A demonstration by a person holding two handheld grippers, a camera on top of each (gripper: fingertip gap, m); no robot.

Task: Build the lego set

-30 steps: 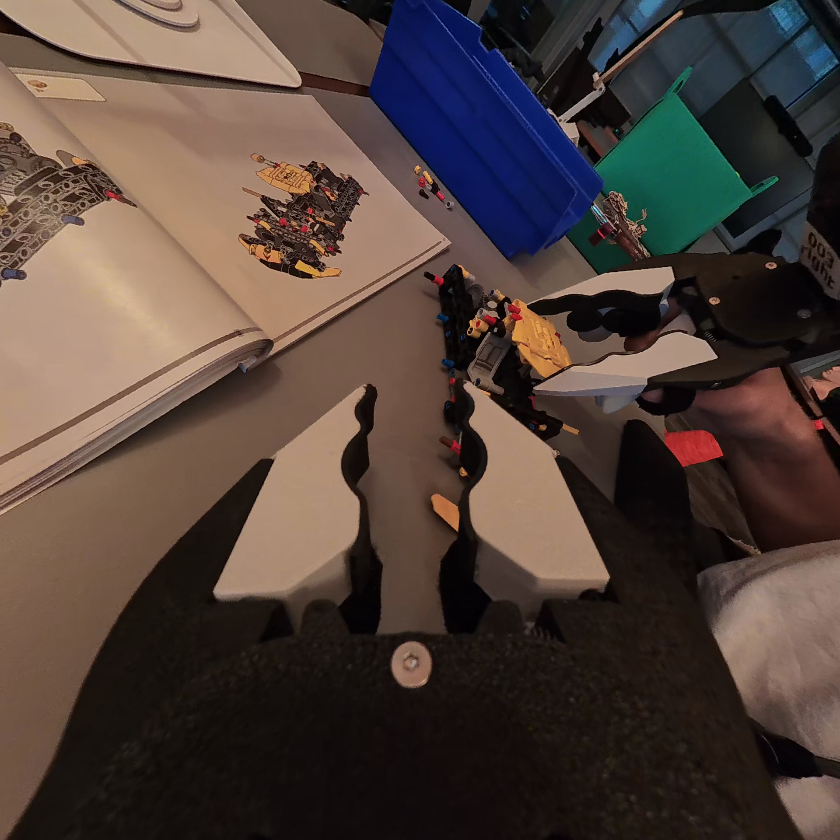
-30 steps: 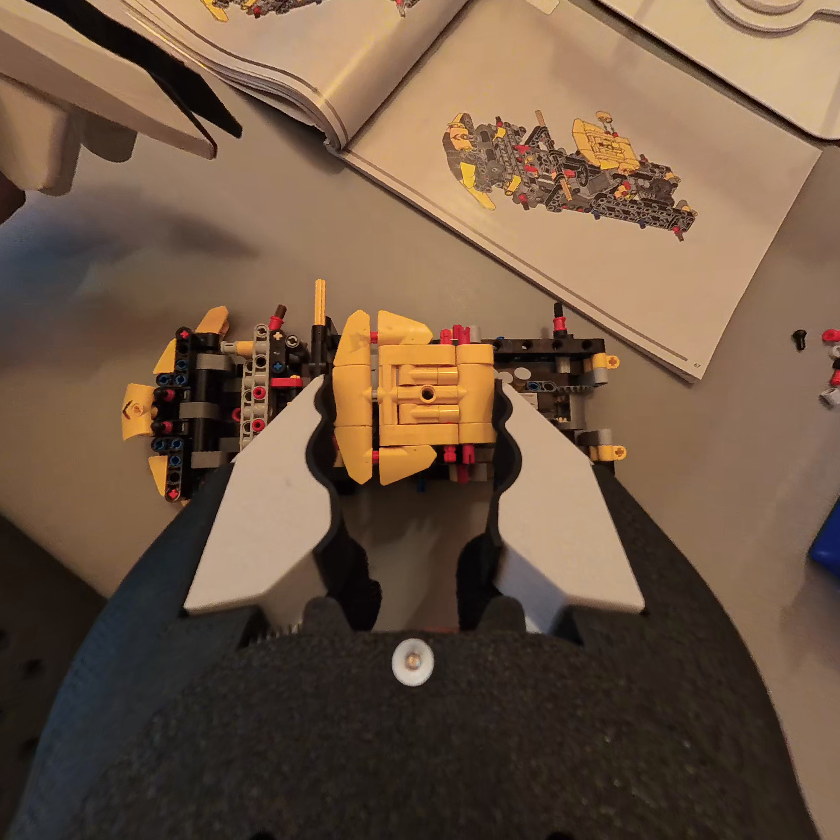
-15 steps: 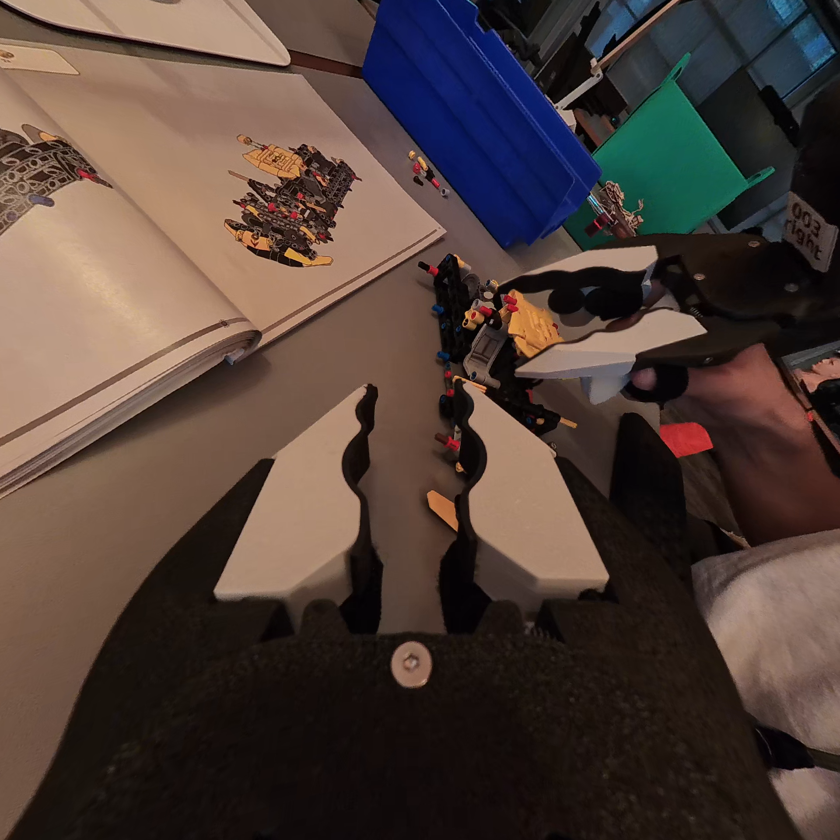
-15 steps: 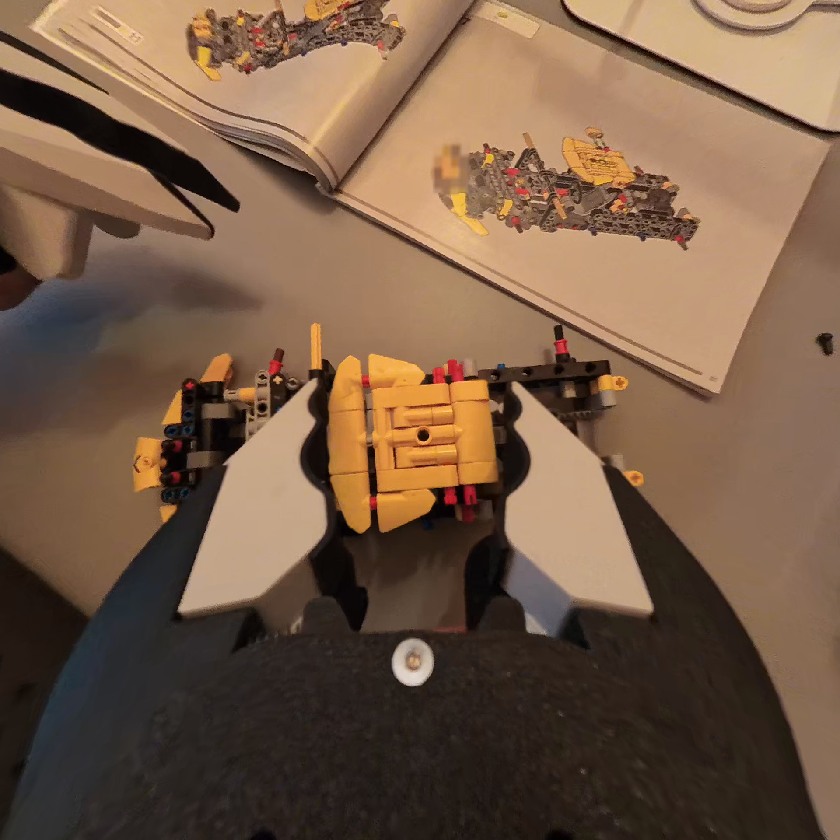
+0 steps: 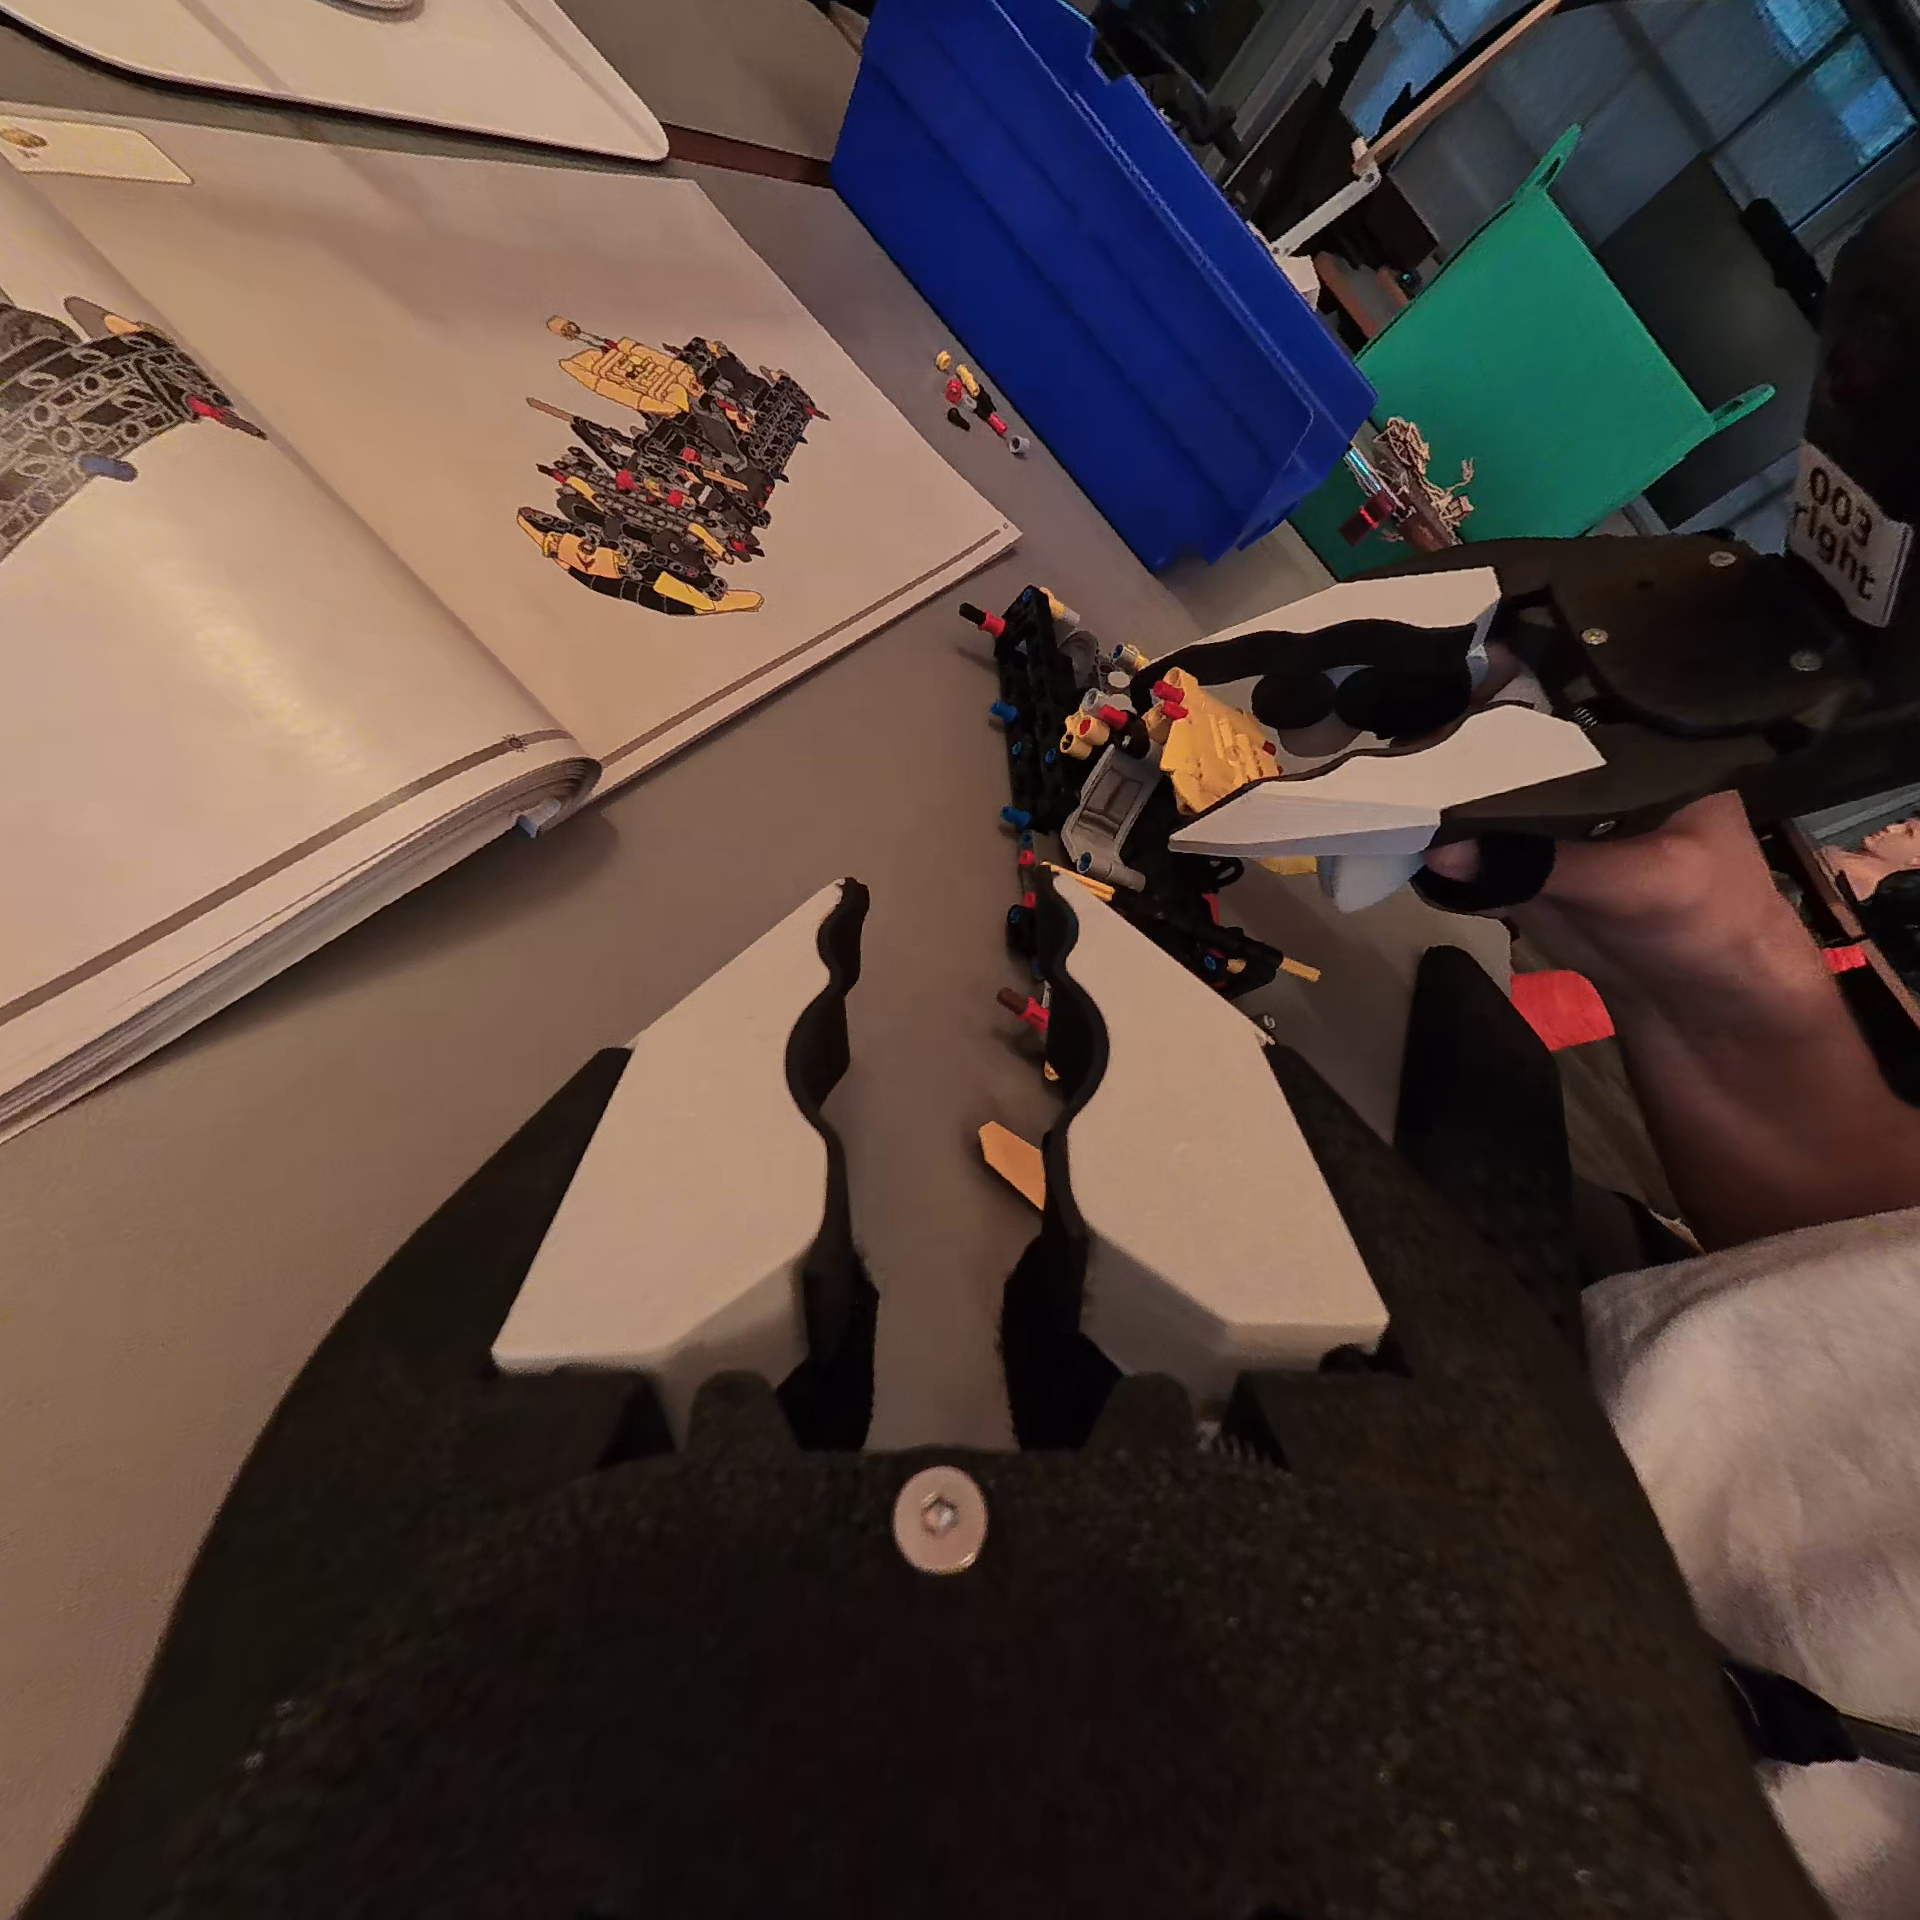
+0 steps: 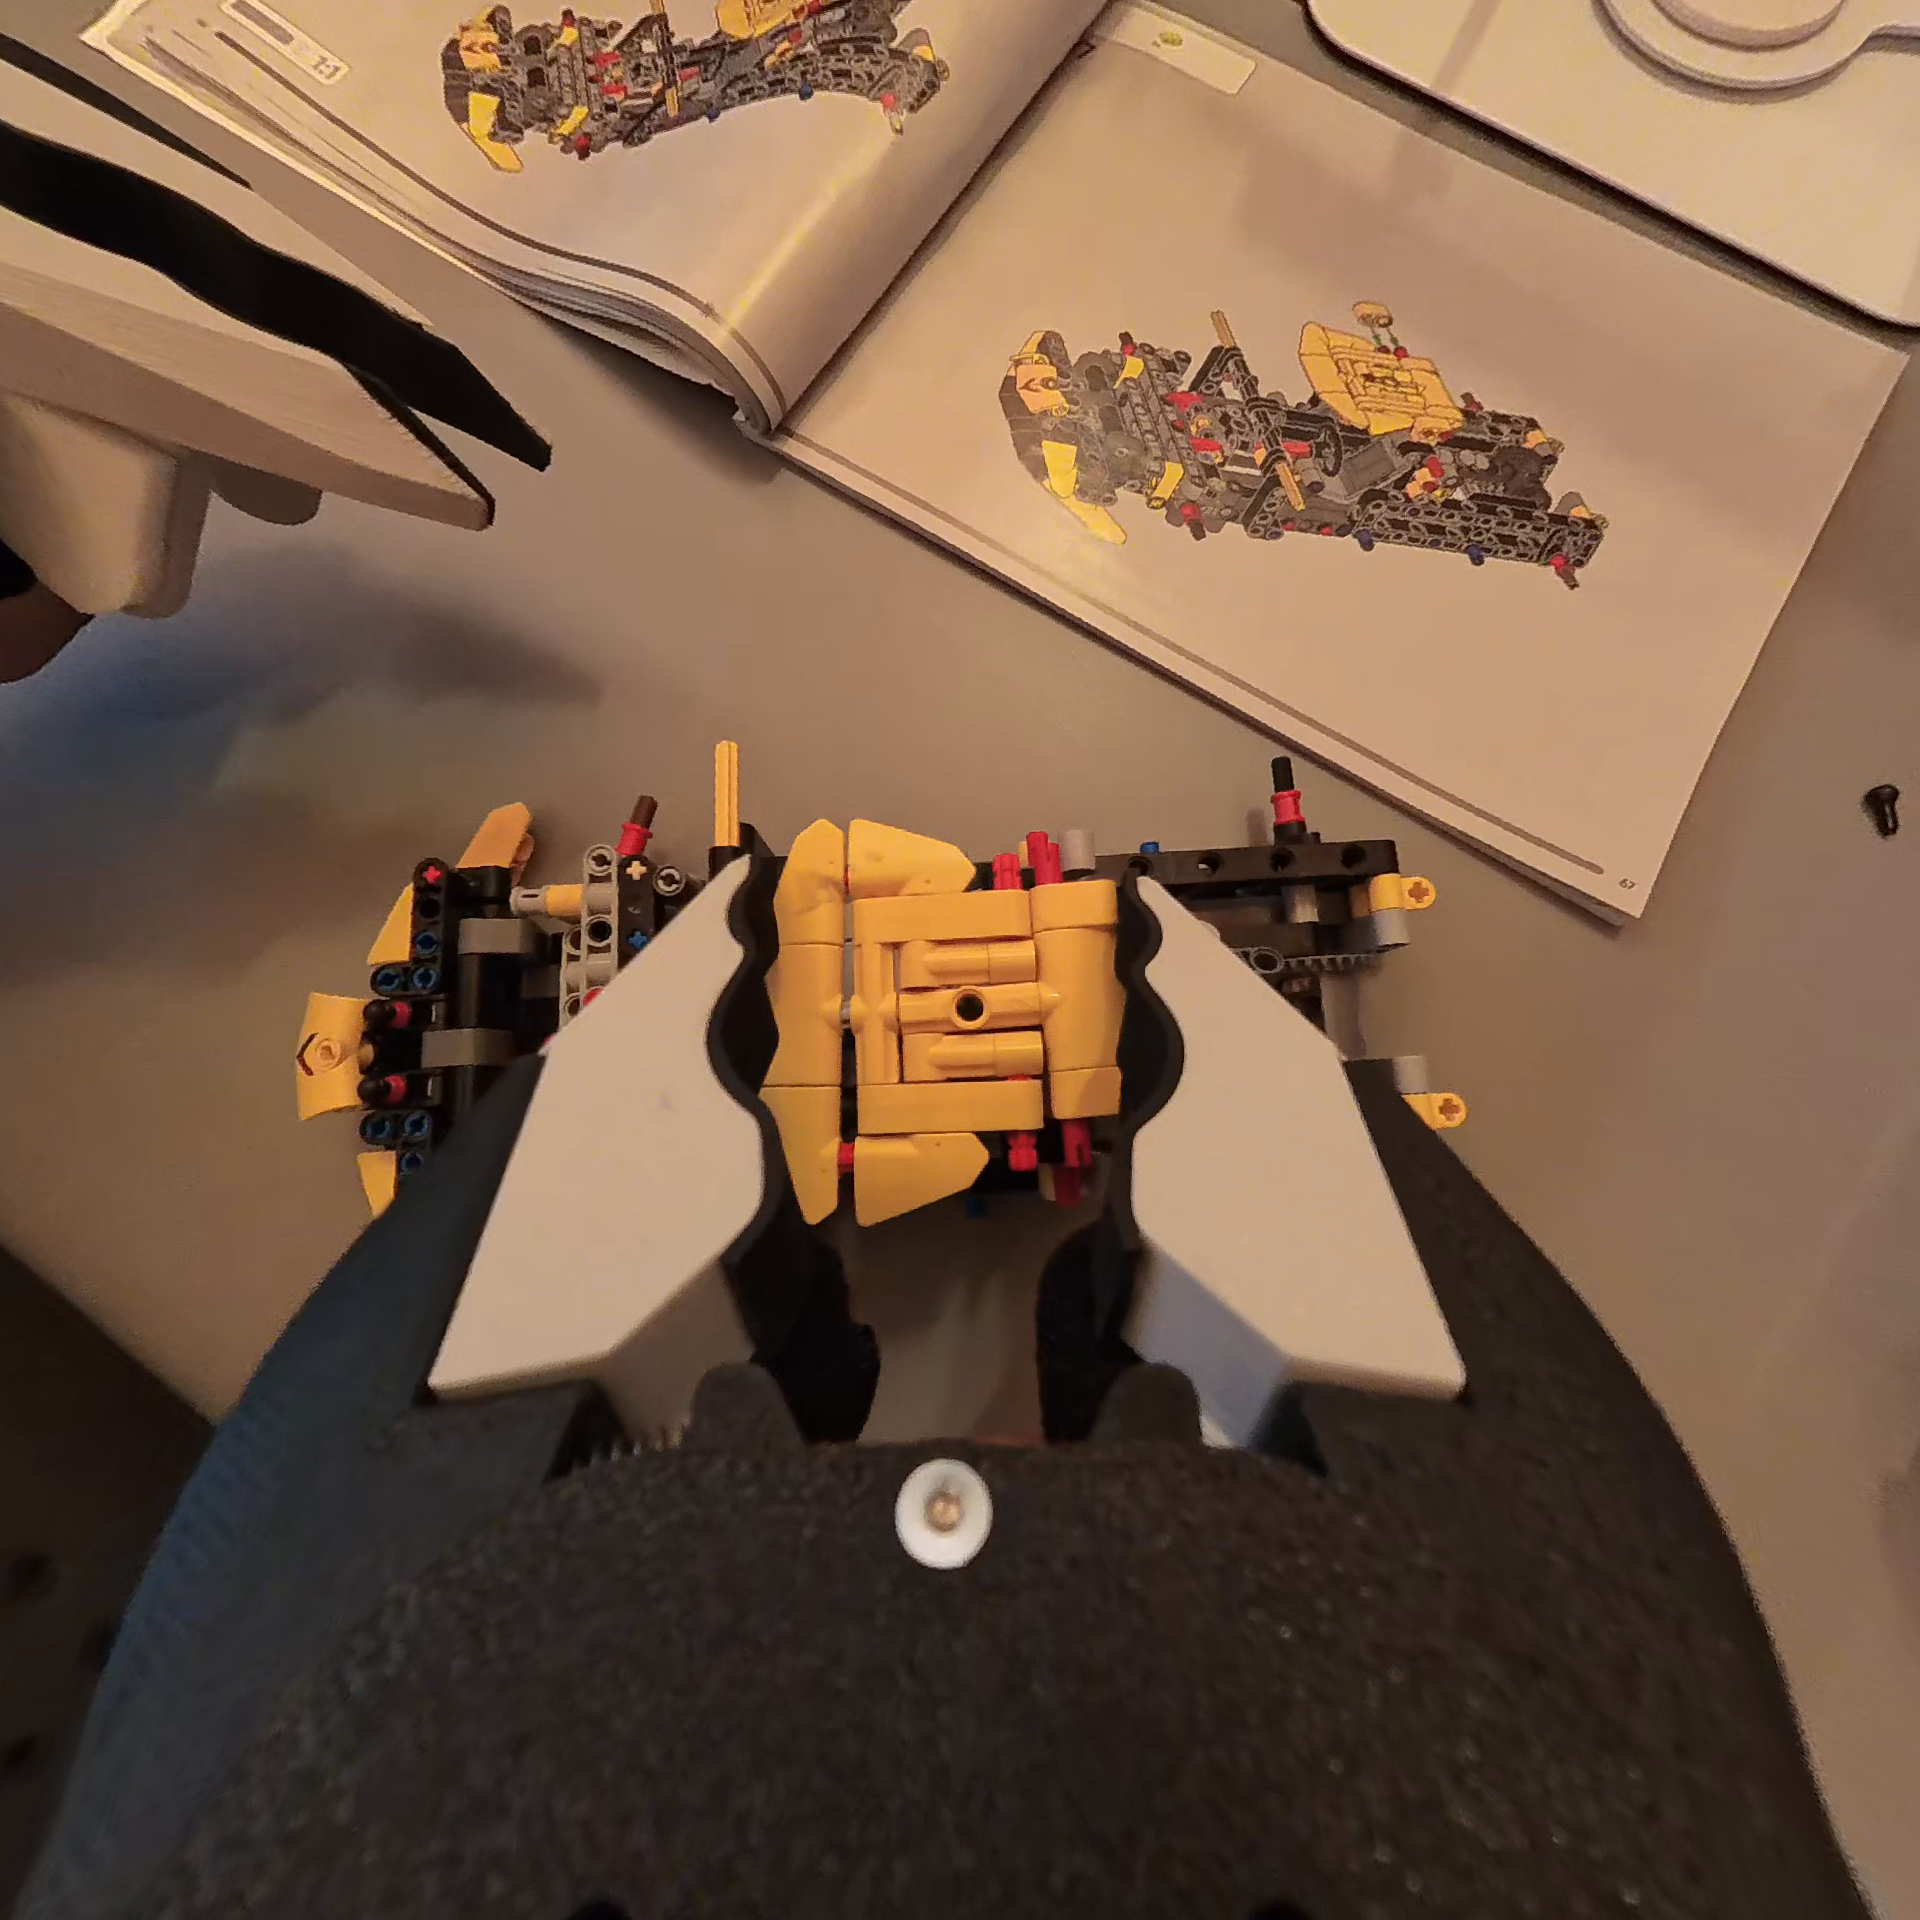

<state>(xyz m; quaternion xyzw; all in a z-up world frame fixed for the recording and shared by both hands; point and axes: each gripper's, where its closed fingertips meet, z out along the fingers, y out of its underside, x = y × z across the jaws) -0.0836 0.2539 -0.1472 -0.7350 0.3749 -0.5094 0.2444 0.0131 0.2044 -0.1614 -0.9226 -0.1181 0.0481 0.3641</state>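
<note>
In the left wrist view, the left gripper (image 5: 945,914) hovers over the grey table (image 5: 312,1091) with its jaws apart and nothing between them; a small tan piece (image 5: 1013,1158) lies on the table just by its right finger. Ahead, the lego model (image 5: 1122,790) sits on the table, partly covered by the right gripper (image 5: 1164,764), whose fingers straddle the model's yellow block. Farther back stand a blue bin (image 5: 1091,270) and a green bin (image 5: 1507,364) — their insides are hidden from this angle, so their contents cannot be told. A few loose small pieces (image 5: 971,400) lie beside the blue bin, and an open instruction booklet (image 5: 364,499) fills the left. A hand (image 5: 1621,935) grips the right tool's handle.

The right wrist view looks straight down on the lego model (image 6: 644,935), showing its whole length. The right gripper (image 6: 940,888) has its pads against both sides of the yellow block (image 6: 945,1018) — clamped on it, as far as can be seen. The instruction booklet (image 6: 1351,260) lies beyond, a white board (image 6: 1662,125) is cut off at the top edge, and the left gripper's fingers (image 6: 208,395) enter at upper left, blurred. Neither bin shows here.
</note>
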